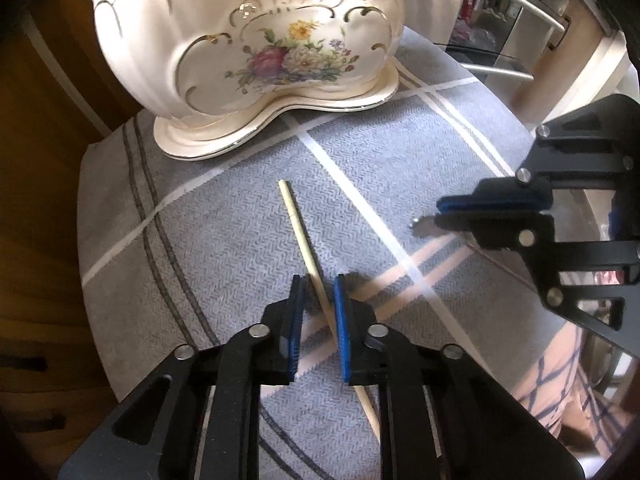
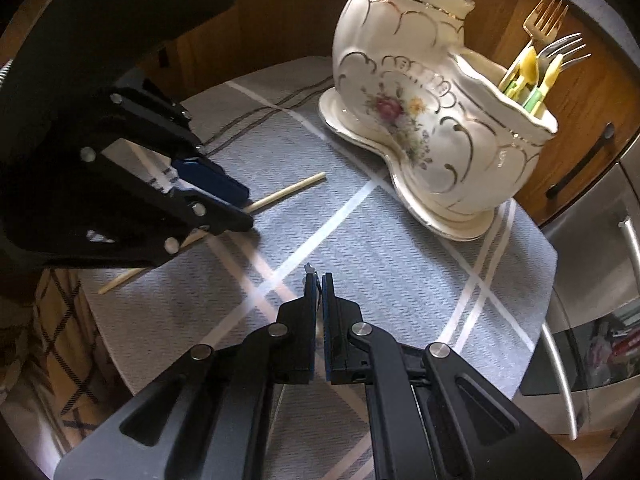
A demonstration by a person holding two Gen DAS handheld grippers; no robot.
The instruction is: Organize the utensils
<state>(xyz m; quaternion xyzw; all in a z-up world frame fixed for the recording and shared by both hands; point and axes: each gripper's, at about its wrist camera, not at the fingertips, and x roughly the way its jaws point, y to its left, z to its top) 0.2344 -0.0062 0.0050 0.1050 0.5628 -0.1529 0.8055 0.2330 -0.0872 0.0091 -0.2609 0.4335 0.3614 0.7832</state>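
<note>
One chopstick (image 1: 304, 248) lies on the grey cloth (image 1: 224, 240) covering the surface, its long axis running away from me toward the floral ceramic holder (image 1: 248, 48). My left tongs (image 1: 318, 320) straddle its near half, narrowed almost onto it, so this hand is nearer. My right tongs (image 2: 319, 296), further right, are clamped on a small metal piece (image 2: 310, 269). Forks (image 2: 560, 52) already stand in the holder.

pale chopstick (image 1: 306, 258) lies flat on cloth (claw-straddled), holder (image 1: 256, 48) nearby.
</note>
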